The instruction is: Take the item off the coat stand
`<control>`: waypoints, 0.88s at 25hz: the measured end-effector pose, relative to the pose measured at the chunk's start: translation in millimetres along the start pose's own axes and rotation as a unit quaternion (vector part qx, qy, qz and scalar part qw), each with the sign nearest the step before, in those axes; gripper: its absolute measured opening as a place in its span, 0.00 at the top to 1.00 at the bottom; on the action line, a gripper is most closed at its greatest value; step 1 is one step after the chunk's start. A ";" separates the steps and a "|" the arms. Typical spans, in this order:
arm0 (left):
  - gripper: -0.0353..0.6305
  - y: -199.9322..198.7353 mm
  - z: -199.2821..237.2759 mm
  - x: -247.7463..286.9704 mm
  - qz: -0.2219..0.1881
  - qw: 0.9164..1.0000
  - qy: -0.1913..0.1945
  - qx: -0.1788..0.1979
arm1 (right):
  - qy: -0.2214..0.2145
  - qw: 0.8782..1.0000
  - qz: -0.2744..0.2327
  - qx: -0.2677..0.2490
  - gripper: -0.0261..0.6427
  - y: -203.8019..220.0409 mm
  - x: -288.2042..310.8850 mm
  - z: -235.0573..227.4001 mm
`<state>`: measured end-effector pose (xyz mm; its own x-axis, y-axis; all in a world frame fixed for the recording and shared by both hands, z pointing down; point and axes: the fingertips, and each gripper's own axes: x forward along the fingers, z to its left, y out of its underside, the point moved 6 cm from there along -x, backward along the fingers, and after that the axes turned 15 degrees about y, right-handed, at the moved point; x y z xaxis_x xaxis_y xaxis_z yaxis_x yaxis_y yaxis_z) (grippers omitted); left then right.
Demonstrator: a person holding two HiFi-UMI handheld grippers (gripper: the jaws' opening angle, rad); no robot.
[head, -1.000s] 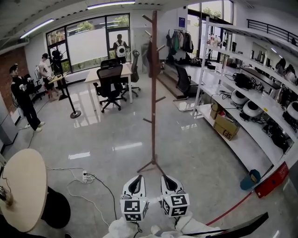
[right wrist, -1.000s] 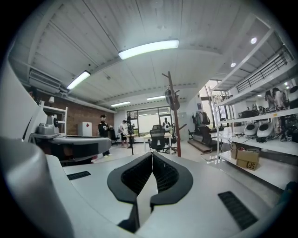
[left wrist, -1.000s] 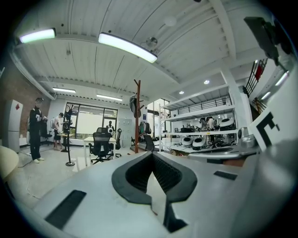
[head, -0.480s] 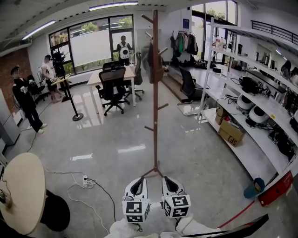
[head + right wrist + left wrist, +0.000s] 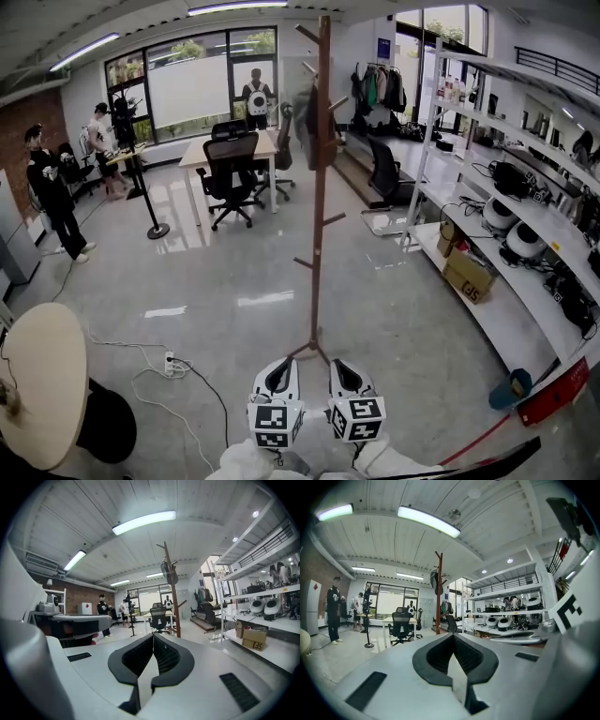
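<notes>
I am steering two hand-held claws, both held low and side by side. The left gripper [image 5: 278, 367] has its jaws pressed fully together with nothing between them. The right gripper [image 5: 342, 367] is the same, closed and empty. Each has a smooth, pale grey shell and black ribbed pads [image 5: 464, 656] that meet in a narrow V.

Straight ahead of both claws, and well apart from them, stands the coat stand [image 5: 320, 187]. It is a slim post of reddish-brown wood with short pegs slanting upward and splayed feet on a glossy grey floor [image 5: 216, 281].

The item [image 5: 307, 131] hangs high up on the stand, far above the level of either claw and slightly to the left of the post as the claws face it. It is dark, rounded and drooping. I cannot tell whether it is a bag, a hat or a garment.

Because it sags from its peg, I judge it to be soft and fairly light. It will probably fold and swing rather than keep its shape, but it does not look fragile. I would open one claw and pinch the item near its top, close to the peg, where a loop or fold gathers. Then I would lift it up and outward so it clears the slanted peg.
</notes>
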<state>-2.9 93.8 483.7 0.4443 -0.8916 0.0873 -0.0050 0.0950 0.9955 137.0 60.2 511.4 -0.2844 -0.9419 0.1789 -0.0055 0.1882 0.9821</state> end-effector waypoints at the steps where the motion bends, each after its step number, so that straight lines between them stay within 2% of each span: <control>1: 0.95 0.5 1.2 1.7 0.001 1.000 0.001 0.000 | 0.000 1.000 0.001 -0.001 0.95 0.9 1.6 0.4; 9: 0.95 -2.2 19.4 20.5 -0.002 1.000 0.010 0.000 | 0.002 1.000 0.002 -0.002 0.95 -0.7 27.9 5.8; 22: 0.95 -11.8 79.2 61.5 -0.003 1.000 0.027 0.004 | 0.016 1.000 -0.004 -0.007 0.94 -18.5 97.6 24.1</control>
<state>-46.5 2.7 480.4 0.4912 -0.8675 0.0789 -0.0093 0.0853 0.9963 86.2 -28.5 509.3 -0.2536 -0.9519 0.1722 0.0067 0.1763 0.9843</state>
